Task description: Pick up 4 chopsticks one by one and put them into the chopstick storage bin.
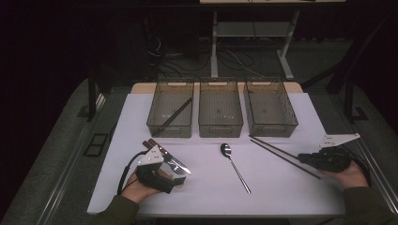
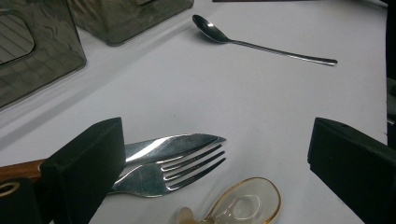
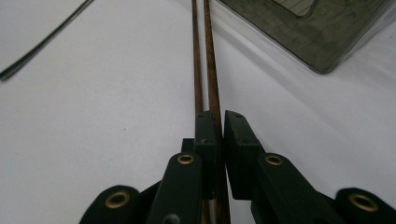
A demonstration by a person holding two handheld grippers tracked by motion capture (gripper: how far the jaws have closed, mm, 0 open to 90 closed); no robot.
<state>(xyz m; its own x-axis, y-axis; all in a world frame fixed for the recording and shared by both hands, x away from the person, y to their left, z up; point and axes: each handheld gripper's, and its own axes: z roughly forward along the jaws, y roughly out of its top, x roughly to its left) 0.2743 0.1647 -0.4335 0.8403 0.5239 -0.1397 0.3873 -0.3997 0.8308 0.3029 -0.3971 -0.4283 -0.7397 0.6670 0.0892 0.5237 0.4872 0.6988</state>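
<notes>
Two brown chopsticks (image 1: 277, 151) lie slantwise on the white table (image 1: 206, 197) at the right. My right gripper (image 1: 302, 157) is shut at their near end. In the right gripper view one chopstick (image 3: 212, 70) runs between the closed pads of that gripper (image 3: 215, 116), and the other vanishes behind the left jaw. My left gripper (image 1: 178, 178) rests at the table's left, open. A knife (image 2: 173, 145) and a fork (image 2: 163, 175) lie between its jaws (image 2: 217, 135), close to the left one, with no pad on them. A clear gold-rimmed spoon (image 2: 243, 205) lies just below.
Three grey see-through bins stand in a row at the back: the left bin (image 1: 169, 129) holds a dark stick (image 1: 176, 115), beside it the middle bin (image 1: 220, 130) and the right bin (image 1: 272, 130). A metal spoon (image 1: 234, 166) lies mid-table.
</notes>
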